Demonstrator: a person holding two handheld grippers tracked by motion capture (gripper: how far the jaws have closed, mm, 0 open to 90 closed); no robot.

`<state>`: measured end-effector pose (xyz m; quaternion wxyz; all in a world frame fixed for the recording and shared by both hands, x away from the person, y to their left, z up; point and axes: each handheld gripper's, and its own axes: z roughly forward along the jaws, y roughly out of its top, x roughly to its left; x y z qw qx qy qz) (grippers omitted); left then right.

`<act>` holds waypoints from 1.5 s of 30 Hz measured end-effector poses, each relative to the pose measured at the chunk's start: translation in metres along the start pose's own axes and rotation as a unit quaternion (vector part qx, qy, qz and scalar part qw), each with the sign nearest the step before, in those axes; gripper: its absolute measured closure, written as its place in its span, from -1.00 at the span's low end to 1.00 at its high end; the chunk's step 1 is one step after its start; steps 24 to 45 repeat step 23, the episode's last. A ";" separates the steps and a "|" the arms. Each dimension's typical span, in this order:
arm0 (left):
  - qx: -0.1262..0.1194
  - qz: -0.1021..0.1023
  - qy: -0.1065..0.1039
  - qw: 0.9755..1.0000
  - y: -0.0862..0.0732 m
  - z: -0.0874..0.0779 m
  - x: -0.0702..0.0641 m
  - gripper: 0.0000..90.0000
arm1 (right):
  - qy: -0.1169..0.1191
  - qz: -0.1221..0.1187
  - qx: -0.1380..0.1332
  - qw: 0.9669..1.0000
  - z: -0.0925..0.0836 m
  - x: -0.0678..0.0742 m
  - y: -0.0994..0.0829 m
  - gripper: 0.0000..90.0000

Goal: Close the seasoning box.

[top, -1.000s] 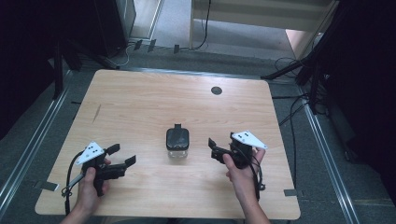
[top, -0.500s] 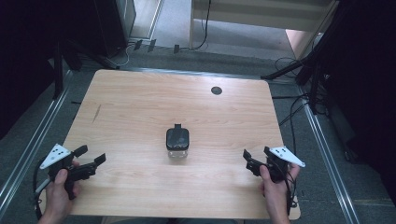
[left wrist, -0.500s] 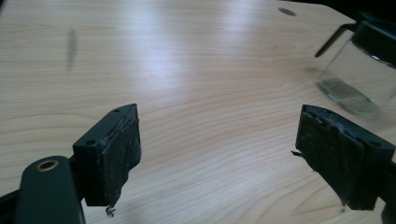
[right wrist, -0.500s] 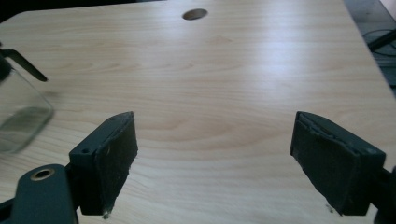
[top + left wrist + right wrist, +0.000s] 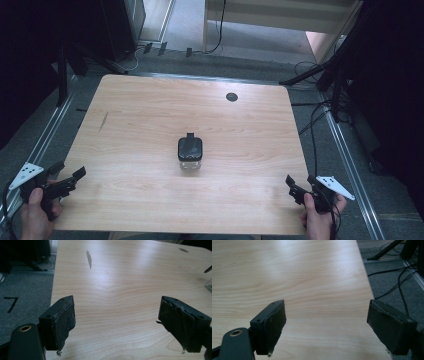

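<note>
A small clear jar with a black flip lid [image 5: 190,153] stands upright near the middle of the wooden table [image 5: 150,120]. My left gripper [image 5: 67,174] hovers open at the table's near left corner, well apart from the jar. My right gripper [image 5: 300,186] is open at the near right edge, also far from the jar. In the left gripper view the open left gripper [image 5: 117,322] has only bare wood between its pads, and a sliver of the jar [image 5: 209,285] shows at the right border. The right gripper [image 5: 327,325] in its own view spans the table's right edge.
A dark round cable hole [image 5: 231,97] sits near the far edge of the table. A dark scuff [image 5: 103,120] marks the wood at the left. Cables [image 5: 320,125] trail over grey carpet to the right, and black stands and legs surround the far side.
Both grippers have drawn back from beside the jar to the table's near corners, left going left and right going right. The jar has stayed put.
</note>
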<state>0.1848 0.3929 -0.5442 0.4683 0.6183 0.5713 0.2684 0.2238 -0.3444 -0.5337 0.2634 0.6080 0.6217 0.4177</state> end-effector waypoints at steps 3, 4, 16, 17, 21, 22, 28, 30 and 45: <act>0.001 0.004 -0.001 1.000 -0.002 0.002 -0.001 -0.69 | -0.002 0.002 0.001 1.000 -0.005 -0.008 -0.007 -0.64; -0.001 0.012 0.001 1.000 -0.003 0.001 -0.003 -0.69 | 0.003 -0.003 0.001 1.000 -0.007 -0.010 -0.012 -0.64; 0.024 0.028 0.000 0.999 -0.006 0.006 -0.008 -0.69 | 0.007 -0.008 -0.007 1.000 -0.008 -0.008 -0.020 -0.63; 0.024 0.028 0.000 0.999 -0.006 0.006 -0.008 -0.69 | 0.007 -0.007 -0.008 1.000 -0.008 -0.009 -0.019 -0.63; 0.025 0.021 -0.005 0.999 -0.006 0.006 -0.006 -0.68 | 0.005 0.004 0.004 1.000 -0.006 -0.010 -0.018 -0.63; 0.025 0.020 -0.006 0.999 -0.006 0.006 -0.006 -0.69 | 0.006 0.005 0.004 1.000 -0.006 -0.011 -0.018 -0.63; 0.025 0.020 -0.006 0.999 -0.006 0.006 -0.006 -0.69 | 0.006 0.005 0.004 1.000 -0.006 -0.011 -0.018 -0.63; 0.025 0.020 -0.006 0.999 -0.006 0.006 -0.006 -0.69 | 0.006 0.005 0.004 1.000 -0.006 -0.011 -0.018 -0.63; 0.025 0.020 -0.006 0.999 -0.006 0.006 -0.006 -0.69 | 0.006 0.005 0.004 1.000 -0.006 -0.011 -0.018 -0.63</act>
